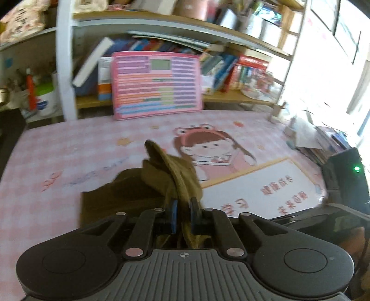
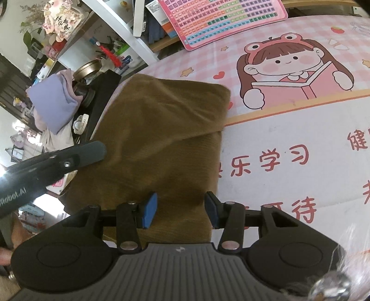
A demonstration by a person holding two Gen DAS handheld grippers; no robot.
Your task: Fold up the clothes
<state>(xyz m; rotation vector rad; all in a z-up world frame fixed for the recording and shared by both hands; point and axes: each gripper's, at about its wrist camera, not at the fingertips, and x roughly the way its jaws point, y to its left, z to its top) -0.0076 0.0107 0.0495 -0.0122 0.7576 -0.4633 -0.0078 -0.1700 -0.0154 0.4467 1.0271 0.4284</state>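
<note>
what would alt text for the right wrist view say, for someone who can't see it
The right gripper hovers open above a folded brown cloth lying on a pink cartoon desk mat. The left gripper reaches in from the left over the cloth's edge, and a pink chart board leans at the back.

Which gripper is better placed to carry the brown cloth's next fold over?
Probably the left. The left gripper is already shut on a raised bunch of the brown cloth, so it can carry that edge across. The right gripper is open above the cloth, holding nothing.
</note>
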